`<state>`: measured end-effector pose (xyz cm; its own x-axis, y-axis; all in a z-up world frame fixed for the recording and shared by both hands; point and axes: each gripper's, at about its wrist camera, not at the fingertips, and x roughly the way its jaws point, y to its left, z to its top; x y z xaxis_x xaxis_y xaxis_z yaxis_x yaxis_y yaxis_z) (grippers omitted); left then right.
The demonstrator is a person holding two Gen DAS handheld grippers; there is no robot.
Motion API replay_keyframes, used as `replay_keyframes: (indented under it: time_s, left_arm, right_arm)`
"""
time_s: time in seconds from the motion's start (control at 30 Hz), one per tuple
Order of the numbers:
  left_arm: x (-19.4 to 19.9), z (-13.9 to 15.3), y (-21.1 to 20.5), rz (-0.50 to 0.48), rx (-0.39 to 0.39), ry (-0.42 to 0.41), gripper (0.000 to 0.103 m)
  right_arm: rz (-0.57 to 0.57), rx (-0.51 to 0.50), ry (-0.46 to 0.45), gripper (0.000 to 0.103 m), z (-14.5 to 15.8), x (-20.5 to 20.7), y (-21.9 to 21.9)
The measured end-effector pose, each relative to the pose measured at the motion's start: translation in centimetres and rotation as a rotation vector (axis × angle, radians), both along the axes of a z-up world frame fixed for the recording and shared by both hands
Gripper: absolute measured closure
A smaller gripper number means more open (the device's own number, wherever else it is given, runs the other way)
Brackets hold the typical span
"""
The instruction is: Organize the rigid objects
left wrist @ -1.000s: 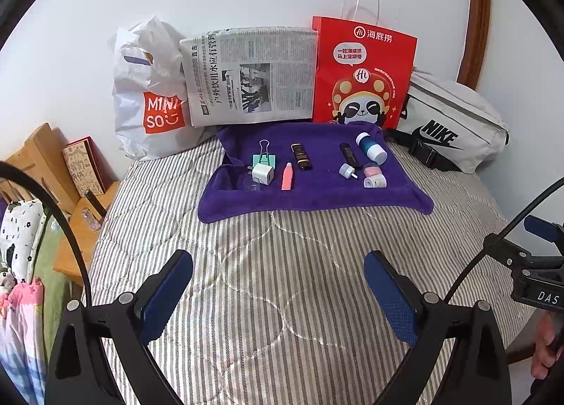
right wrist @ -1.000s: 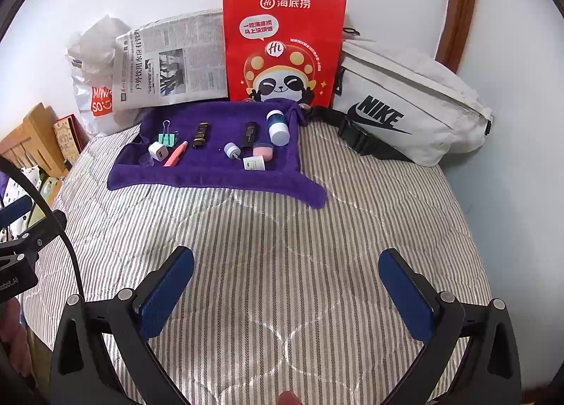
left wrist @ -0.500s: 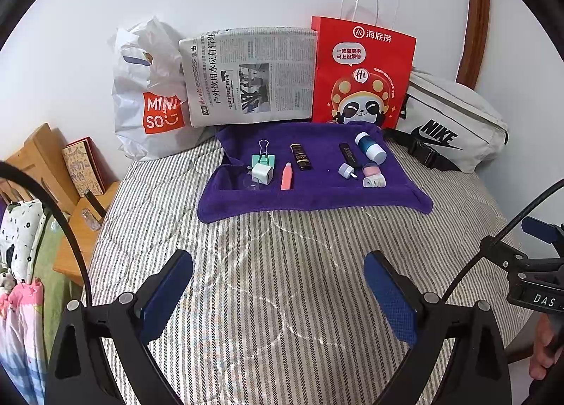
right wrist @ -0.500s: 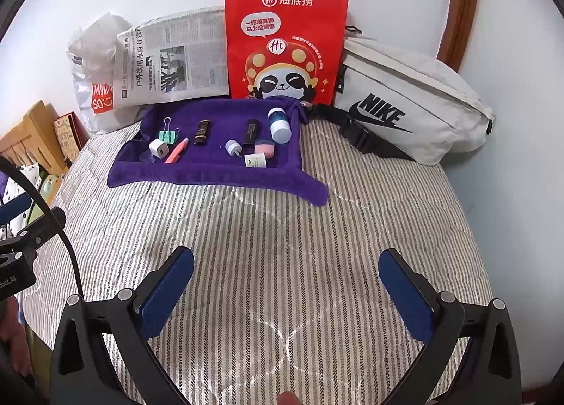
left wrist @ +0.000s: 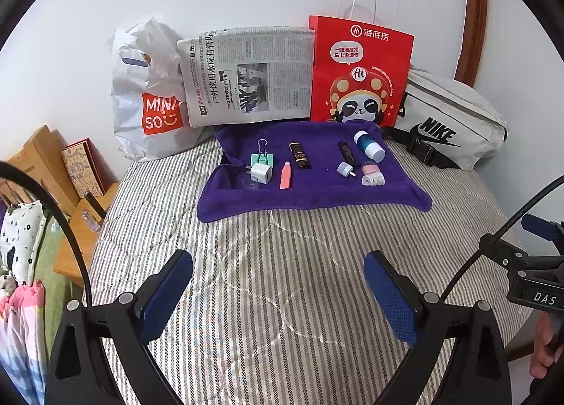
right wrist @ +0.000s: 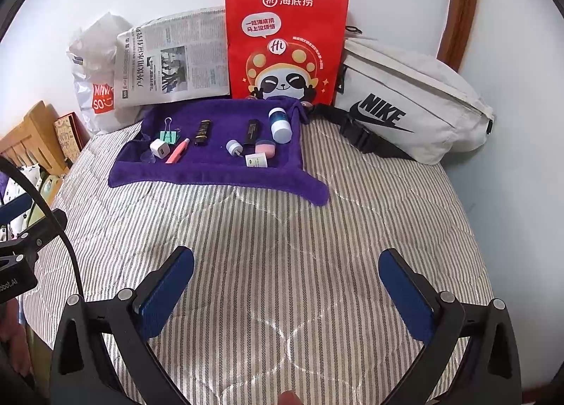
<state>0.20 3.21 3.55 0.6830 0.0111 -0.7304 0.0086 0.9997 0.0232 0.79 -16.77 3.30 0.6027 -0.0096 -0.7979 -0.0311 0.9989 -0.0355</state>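
My left gripper (left wrist: 278,276) is spread wide and empty over the striped bedspread (left wrist: 282,264), well short of the purple towel (left wrist: 317,193). On that towel, left to right: green binder clip (left wrist: 262,158), white charger (left wrist: 260,173), pink tube (left wrist: 285,175), dark lipstick (left wrist: 299,155), teal-and-white bottle (left wrist: 368,146). My right gripper (right wrist: 287,274) is likewise spread wide and empty, short of the towel.

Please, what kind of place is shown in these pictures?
Probably a bedroom at home: the work surface is a bed with a striped quilt, a wooden nightstand stands beside it, and a Nike bag leans against the wall.
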Motion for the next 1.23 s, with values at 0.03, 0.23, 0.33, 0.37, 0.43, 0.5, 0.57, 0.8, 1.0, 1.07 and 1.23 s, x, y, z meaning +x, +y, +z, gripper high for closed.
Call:
replay_keyframes:
  time_s: [0.03,0.23,0.33,0.37,0.43,0.5,0.57,0.8,1.0,1.07,1.23]
  left_arm:
    - [0.00,0.00,0.00,-0.001,0.000,0.000,0.005]
    - [-0.01,0.03,-0.04,-0.001,0.001,0.001,0.005]
    - [-0.01,0.04,0.01,-0.001,0.001,0.002,0.005]
    - [-0.05,0.05,0.02,-0.001,0.001,0.003,0.005]
    - [0.00,0.03,0.04,-0.003,0.002,0.002,0.005]
    - [-0.01,0.03,0.01,-0.002,0.003,0.002,0.005]
    - [0.01,0.03,0.00,-0.002,0.000,0.003,0.005]
    - [0.00,-0.02,0.13,-0.006,0.003,0.002,0.005]
    - [0.10,-0.04,0.08,-0.003,0.004,0.003,0.005]
    - [0.27,-0.10,0.16,-0.005,0.004,0.006,0.005]
    - [0.80,-0.25,0.41,-0.010,0.000,0.002,0.005]
  right_arm:
    - [0.001,0.000,-0.001,0.000,0.01,0.00,0.00]
    - [-0.002,-0.002,-0.002,0.000,0.05,-0.06,0.07]
    - [-0.001,-0.003,-0.004,0.000,0.15,-0.10,0.18]
    - [-0.002,-0.002,-0.004,0.000,0.13,-0.10,0.19]
    - [-0.003,-0.002,-0.004,0.000,0.18,-0.13,0.27]
    - [-0.004,-0.003,-0.005,0.000,0.19,-0.14,0.27]
    - [-0.002,-0.004,-0.003,0.000,0.15,-0.12,0.22]
    - [-0.004,-0.006,-0.005,0.000,0.17,-0.13,0.15]
    - [-0.003,-0.006,-0.004,0.000,0.14,-0.18,0.05]
    - [-0.002,-0.006,-0.003,0.000,0.14,-0.18,0.06]
    - [0.001,-0.004,-0.004,0.000,-0.14,-0.22,0.30]
